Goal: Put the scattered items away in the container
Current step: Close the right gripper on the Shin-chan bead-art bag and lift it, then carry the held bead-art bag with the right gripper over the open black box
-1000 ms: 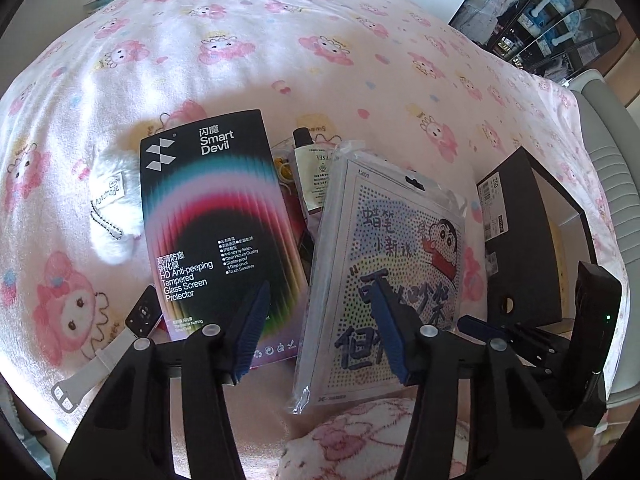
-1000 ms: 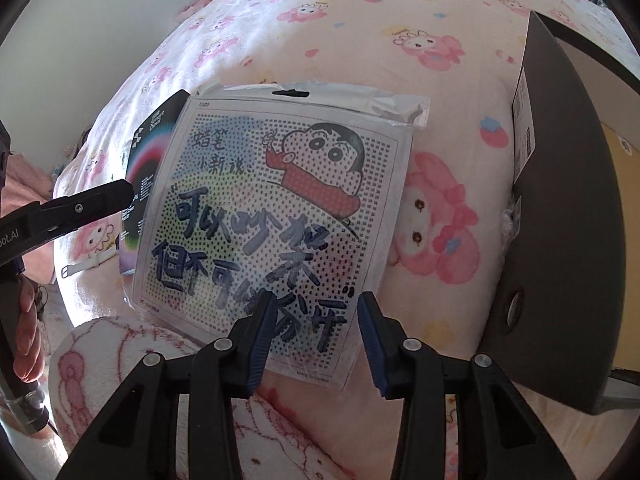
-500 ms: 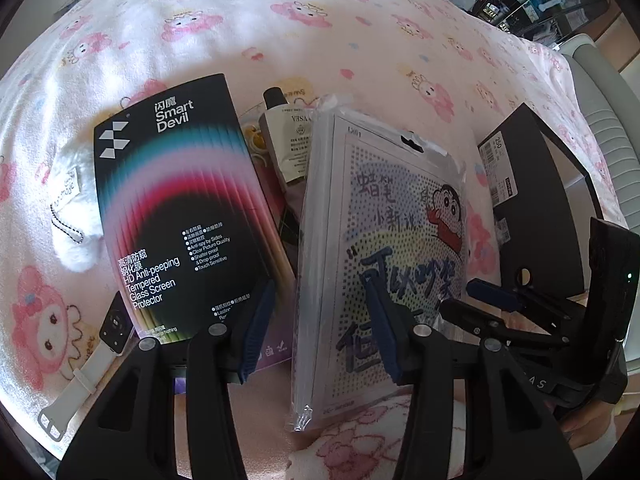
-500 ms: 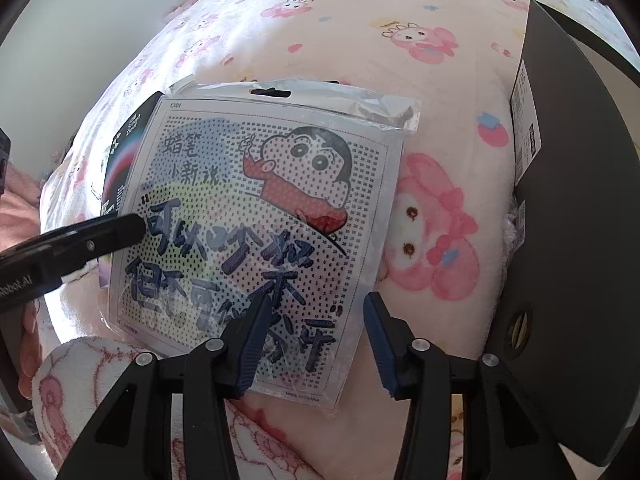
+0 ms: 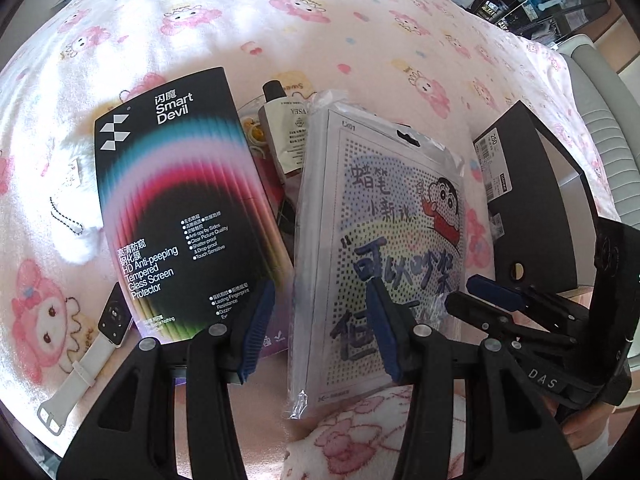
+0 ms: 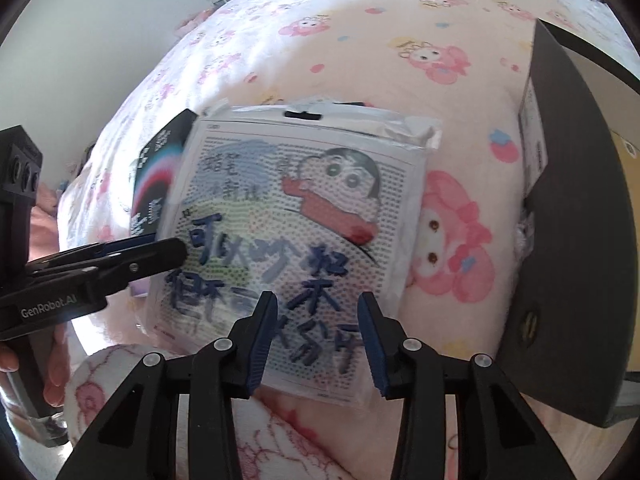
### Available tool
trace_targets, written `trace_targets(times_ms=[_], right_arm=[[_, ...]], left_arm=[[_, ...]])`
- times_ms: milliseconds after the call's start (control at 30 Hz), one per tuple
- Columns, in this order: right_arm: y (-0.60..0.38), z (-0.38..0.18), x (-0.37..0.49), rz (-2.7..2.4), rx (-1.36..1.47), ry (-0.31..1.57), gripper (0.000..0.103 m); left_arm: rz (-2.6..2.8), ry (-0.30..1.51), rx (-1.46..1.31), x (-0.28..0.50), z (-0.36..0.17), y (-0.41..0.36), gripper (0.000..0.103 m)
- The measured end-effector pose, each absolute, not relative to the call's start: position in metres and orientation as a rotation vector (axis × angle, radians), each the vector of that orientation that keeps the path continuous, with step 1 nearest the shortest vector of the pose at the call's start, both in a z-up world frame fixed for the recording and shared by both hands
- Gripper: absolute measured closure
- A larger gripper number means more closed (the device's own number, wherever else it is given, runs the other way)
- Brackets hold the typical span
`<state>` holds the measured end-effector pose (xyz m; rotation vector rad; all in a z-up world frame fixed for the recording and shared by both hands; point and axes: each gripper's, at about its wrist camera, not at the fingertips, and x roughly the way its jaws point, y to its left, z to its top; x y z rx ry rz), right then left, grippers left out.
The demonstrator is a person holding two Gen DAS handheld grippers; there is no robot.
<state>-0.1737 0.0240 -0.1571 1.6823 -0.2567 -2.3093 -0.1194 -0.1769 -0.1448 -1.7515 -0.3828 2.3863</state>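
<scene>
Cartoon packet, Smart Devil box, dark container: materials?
Cartoon packet: printed sheet in a clear glossy plastic sleeve; crinkled edges, glare, hang hole.
Smart Devil box: likely coated cardboard; flat, crisp edges, soft sheen.
Dark container: probably matte black board or plastic; barcode label, round hole. Unclear which.

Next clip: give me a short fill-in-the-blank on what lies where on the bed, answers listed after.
1. The black screen protector box bears the brand name Smart ____.
2. The cartoon packet in clear plastic lies between that box and the ____ storage box.
3. The white watch lies near the screen protector box's ____ corner, toward the camera.
4. Both the left gripper and the right gripper have their jaws ____.

Missing words: Devil; black; left; open
</scene>
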Motion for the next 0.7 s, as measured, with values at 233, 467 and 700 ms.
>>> trace_targets(times_ms=[233, 467, 700], right_arm=[[0.043, -0.201, -0.159, -2.246, 1.762, -0.355, 0.048], [0.022, -0.212, -0.184, -2.186, 1.745, -0.439, 0.037], [0.003, -0.178, -0.193, -2.310, 1.665, -0.337, 0.045]], left_arm=[[2.389, -0.355, -1.755, -0.120, -0.147, -0.176, 0.055], [2.336, -0.383, -1.770, -0.121, -0.153, -0.175, 0.050], [2.347, -0.452, -1.726, -0.116, -0.139, -0.177, 0.053]])
